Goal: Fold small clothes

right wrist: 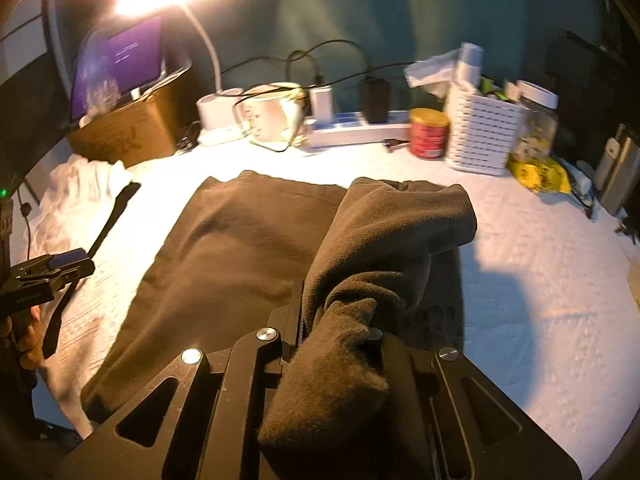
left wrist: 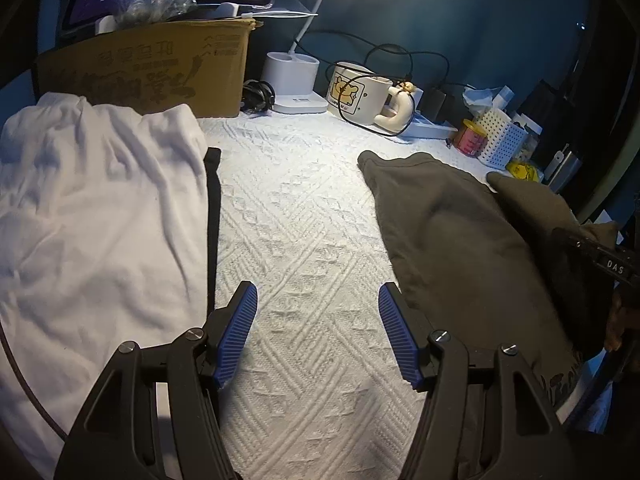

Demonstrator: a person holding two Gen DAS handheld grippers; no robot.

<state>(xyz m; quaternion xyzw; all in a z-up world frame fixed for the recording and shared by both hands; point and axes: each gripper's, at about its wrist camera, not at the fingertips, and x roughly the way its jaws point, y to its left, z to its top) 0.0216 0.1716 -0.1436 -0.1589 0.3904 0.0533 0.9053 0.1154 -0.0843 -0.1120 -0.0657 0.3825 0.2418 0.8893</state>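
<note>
A dark olive garment (right wrist: 240, 248) lies flat on the white textured cloth (right wrist: 540, 280); it also shows at the right in the left wrist view (left wrist: 460, 232). My right gripper (right wrist: 340, 320) is shut on the garment's right edge, and the lifted part (right wrist: 392, 220) drapes over the jaws and hides the fingertips. My left gripper (left wrist: 318, 332) is open and empty, low over the bare cloth (left wrist: 300, 220) between the olive garment and a white garment (left wrist: 92, 208) on the left. It shows at the left edge of the right wrist view (right wrist: 60, 260).
Along the back stand a cardboard box (left wrist: 152, 68), a white lamp base (left wrist: 292, 76), a cartoon mug (left wrist: 356, 92), a power strip (right wrist: 360, 128), a red can (right wrist: 428, 134) and a white basket (right wrist: 480, 136). A black strap (left wrist: 212, 216) lies beside the white garment.
</note>
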